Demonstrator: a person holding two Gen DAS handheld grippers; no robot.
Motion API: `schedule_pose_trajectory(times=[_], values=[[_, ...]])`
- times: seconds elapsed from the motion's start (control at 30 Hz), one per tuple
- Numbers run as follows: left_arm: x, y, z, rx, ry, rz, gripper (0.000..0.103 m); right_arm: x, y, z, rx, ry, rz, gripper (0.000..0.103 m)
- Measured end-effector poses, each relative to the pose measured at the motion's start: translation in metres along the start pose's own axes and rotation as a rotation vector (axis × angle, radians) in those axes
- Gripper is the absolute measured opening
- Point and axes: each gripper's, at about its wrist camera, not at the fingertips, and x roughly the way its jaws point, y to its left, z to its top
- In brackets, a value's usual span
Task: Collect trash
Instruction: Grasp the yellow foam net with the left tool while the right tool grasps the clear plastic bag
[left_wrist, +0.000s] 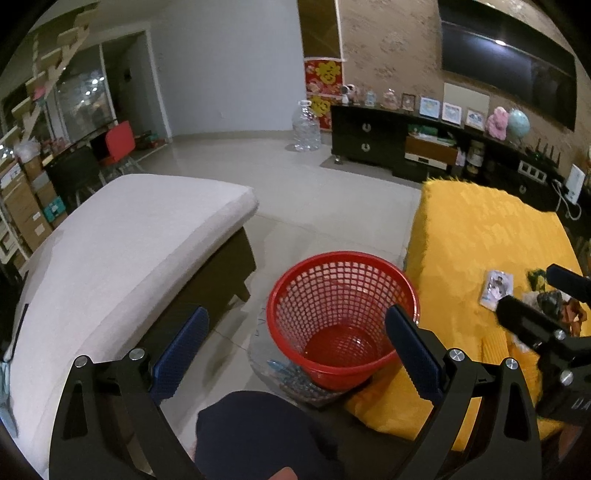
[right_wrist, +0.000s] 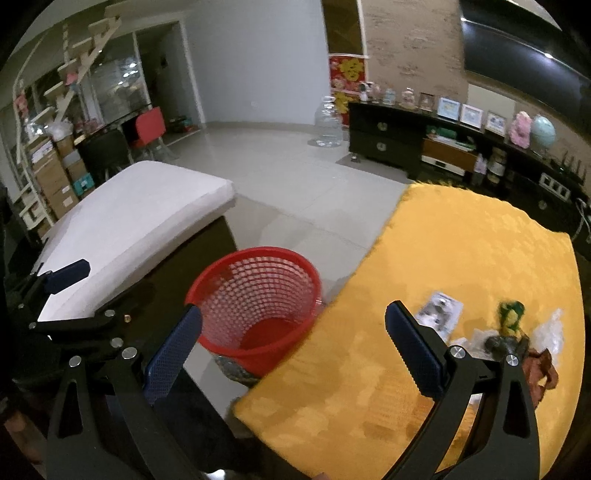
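Both tongs spread, empty. Trash cluster (right_wrist: 509, 332) on yellow bench (right_wrist: 424, 258) lies ahead-right of right tongs (right_wrist: 293, 332), the nearer; red mesh basket (left_wrist: 341, 317) sits between left tongs (left_wrist: 295, 332).

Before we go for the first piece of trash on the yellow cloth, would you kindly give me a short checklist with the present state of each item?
1. Left gripper open and holding nothing: ok.
2. Right gripper open and holding nothing: ok.
3. Red basket upright on the floor beside the yellow cloth, mouth unobstructed: ok.
4. Basket has room: ok, it looks empty.
5. Trash in view on the cloth: ok, a printed wrapper, a green wrapper and a brown scrap.
6. Pieces separate enough for a single pick: cannot tell, the cluster is blurred.
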Motion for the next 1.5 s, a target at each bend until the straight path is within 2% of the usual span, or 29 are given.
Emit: schedule_pose_trajectory(times=[0.1,0.37,0.6,0.9,1.1,1.3,1.37,1.43,1.47,1.5], values=[[0.006,-0.011,-0.002,0.025,0.015,-0.021,0.093,-0.002,-0.023,-0.008,0.039,0.008,-0.036,0.097],[0.025,-0.052,-0.007,0.112,0.055,-0.087,0.093,-0.020,-0.112,-0.039,0.186,0.026,-0.208,0.097],[0.043,-0.106,-0.022,0.230,0.092,-0.177,0.093,-0.036,-0.170,-0.069,0.297,0.031,-0.323,0.097],[0.070,-0.176,-0.041,0.375,0.173,-0.296,0.093,-0.048,-0.196,-0.093,0.361,0.043,-0.373,0.097],[0.078,-0.216,-0.043,0.417,0.214,-0.407,0.093,-0.055,-0.212,-0.105,0.402,0.056,-0.397,0.097],[0.102,-0.239,-0.051,0.429,0.302,-0.442,0.091,-0.061,-0.228,-0.114,0.440,0.057,-0.420,0.097],[0.110,-0.241,-0.054,0.421,0.337,-0.451,0.084,-0.063,-0.234,-0.117,0.451,0.058,-0.428,0.097],[0.117,-0.242,-0.056,0.418,0.366,-0.454,0.072,-0.063,-0.239,-0.121,0.464,0.063,-0.435,0.097],[0.120,-0.242,-0.058,0.416,0.379,-0.453,0.062,-0.063,-0.241,-0.122,0.468,0.064,-0.436,0.097],[0.122,-0.243,-0.059,0.416,0.373,-0.446,0.057,-0.064,-0.243,-0.124,0.472,0.066,-0.437,0.097]])
